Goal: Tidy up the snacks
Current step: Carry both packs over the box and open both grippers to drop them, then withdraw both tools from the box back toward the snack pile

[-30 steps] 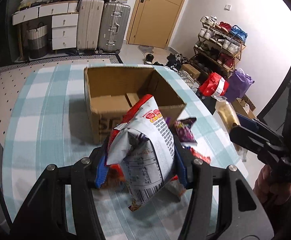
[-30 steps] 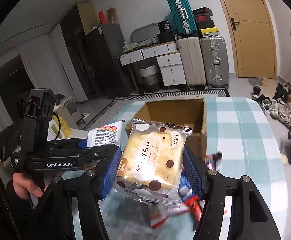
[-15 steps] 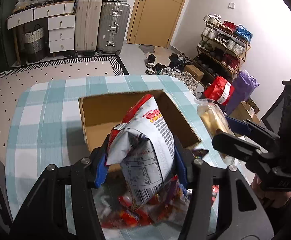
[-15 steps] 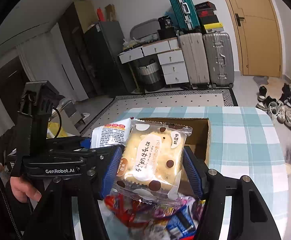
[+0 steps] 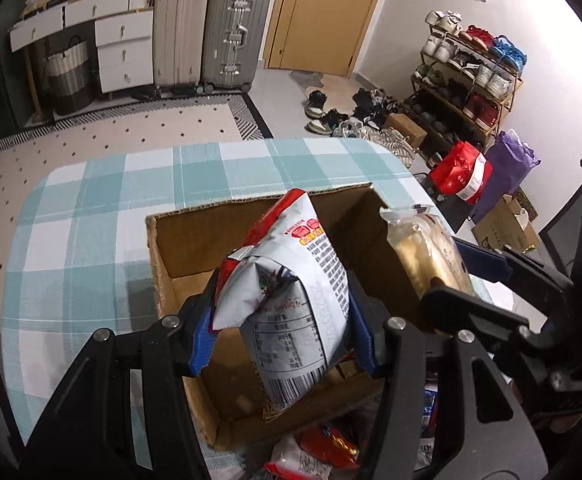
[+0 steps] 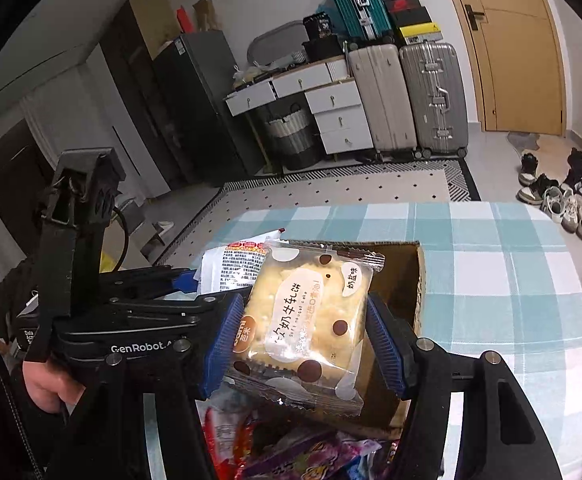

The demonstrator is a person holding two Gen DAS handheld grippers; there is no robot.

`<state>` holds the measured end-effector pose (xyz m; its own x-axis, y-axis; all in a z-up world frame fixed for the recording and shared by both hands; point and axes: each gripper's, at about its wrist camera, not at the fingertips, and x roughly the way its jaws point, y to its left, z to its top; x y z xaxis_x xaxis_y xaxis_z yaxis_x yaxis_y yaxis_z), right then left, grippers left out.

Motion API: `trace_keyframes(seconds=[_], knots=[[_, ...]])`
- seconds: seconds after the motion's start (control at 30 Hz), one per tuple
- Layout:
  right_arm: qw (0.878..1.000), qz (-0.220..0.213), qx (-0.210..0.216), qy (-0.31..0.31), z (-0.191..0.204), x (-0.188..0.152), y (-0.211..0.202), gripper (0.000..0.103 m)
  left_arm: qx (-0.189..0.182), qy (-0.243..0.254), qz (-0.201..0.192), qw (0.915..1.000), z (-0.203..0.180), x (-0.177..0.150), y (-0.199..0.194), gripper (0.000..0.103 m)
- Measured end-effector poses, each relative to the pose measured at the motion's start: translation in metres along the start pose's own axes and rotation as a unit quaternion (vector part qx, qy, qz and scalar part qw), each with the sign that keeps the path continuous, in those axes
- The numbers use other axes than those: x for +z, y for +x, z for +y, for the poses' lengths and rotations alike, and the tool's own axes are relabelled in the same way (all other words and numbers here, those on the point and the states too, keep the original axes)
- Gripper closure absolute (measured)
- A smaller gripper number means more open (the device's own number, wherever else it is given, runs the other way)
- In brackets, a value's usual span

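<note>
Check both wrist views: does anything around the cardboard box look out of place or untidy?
Yes. Loose snack packets lie heaped on the table in front of the cardboard box, not inside it. The box itself stands upright and undamaged.

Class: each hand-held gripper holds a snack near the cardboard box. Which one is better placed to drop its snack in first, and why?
Left. The left hand-held gripper holds its chip bag directly above the box opening; the right's cake packet sits over the side wall.

A table [image 5: 91, 216] covered in a teal-and-white checked cloth carries an open cardboard box [image 5: 195, 240]. At the table's near edge, just beside the box's front wall, lies a heap of snack packets [image 6: 291, 452].
</note>
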<state>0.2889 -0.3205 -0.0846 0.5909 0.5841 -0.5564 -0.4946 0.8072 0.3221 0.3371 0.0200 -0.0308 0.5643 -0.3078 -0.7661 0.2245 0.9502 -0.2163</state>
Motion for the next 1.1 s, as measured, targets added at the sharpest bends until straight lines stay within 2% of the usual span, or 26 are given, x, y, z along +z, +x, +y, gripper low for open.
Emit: trace_keyframes(seconds=[0.1, 0.23, 0.3, 0.37, 0.73, 0.87, 1.1], knots=[[1.0, 0.005, -0.004, 0.002, -0.007, -0.002, 0.011, 0.04, -0.006, -0.002, 0.007, 1.0, 0.006, 0.001, 0.015, 0.049], [1.0, 0.009, -0.01, -0.001, -0.014, -0.004, 0.022, 0.038, 0.014, -0.002, 0.01, 0.9998, 0.011, 0.001, 0.024, 0.044], [1.0, 0.008, -0.028, -0.008, -0.017, -0.006, 0.024, 0.022, 0.013, -0.006, 0.008, 0.9999, 0.014, 0.0, 0.024, 0.036], [1.0, 0.002, -0.026, -0.008, -0.02, -0.007, 0.023, 0.02, 0.033, -0.003, -0.004, 0.9994, 0.017, -0.001, 0.02, 0.029], [0.999, -0.028, -0.033, -0.008, -0.01, -0.011, -0.027, 0.02, 0.05, 0.008, -0.037, 0.998, -0.003, -0.019, -0.032, 0.029], [0.998, -0.038, -0.037, -0.017, 0.001, -0.014, -0.047, 0.02, 0.064, 0.015, -0.05, 0.9966, -0.018, -0.03, -0.057, 0.023], [0.997, -0.055, -0.038, -0.035, 0.025, -0.024, -0.083, 0.017, 0.087, 0.014, -0.071, 0.9936, -0.036, -0.051, -0.099, 0.019]])
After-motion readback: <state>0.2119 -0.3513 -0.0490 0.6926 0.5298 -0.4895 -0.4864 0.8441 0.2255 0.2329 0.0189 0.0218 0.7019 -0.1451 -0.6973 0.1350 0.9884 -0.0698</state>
